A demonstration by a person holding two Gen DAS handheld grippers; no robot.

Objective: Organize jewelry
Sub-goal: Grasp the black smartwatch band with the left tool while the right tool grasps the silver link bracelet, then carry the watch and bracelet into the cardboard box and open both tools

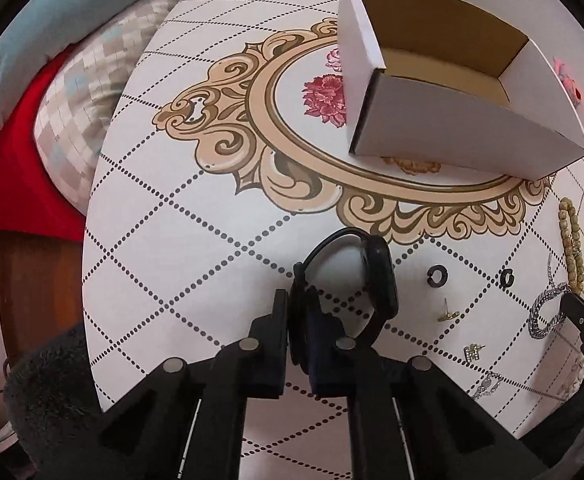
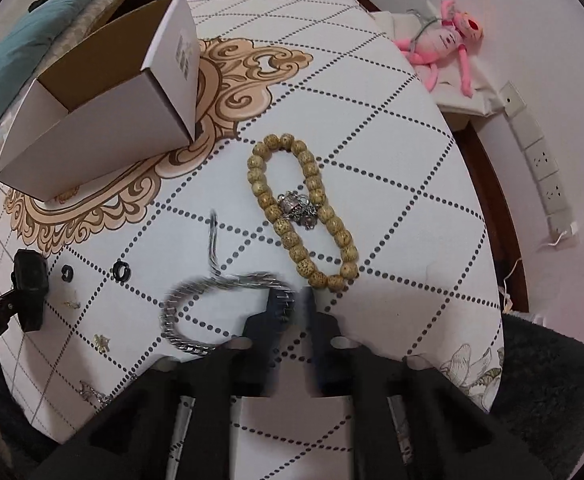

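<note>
My left gripper (image 1: 298,316) is shut on the strap of a black watch (image 1: 376,280) and holds it just above the patterned table. An open white cardboard box (image 1: 444,120) stands further ahead, also in the right wrist view (image 2: 92,136). My right gripper (image 2: 292,304) is shut on a silver chain bracelet (image 2: 196,292), blurred with motion; the chain also shows in the left wrist view (image 1: 548,316). A tan bead bracelet (image 2: 304,204) lies ahead of it with a silver trinket (image 2: 298,206) on it. Two black rings (image 2: 122,270) and small earrings (image 2: 102,342) lie to the left.
The round table (image 1: 172,240) has a dotted diamond cloth with a gold ornament. Cushions and a red cloth (image 1: 20,168) lie beyond its left edge. A pink plush toy (image 2: 448,44) and wall sockets (image 2: 540,160) are at the right. Dark fuzzy fabric (image 2: 552,380) borders the near edge.
</note>
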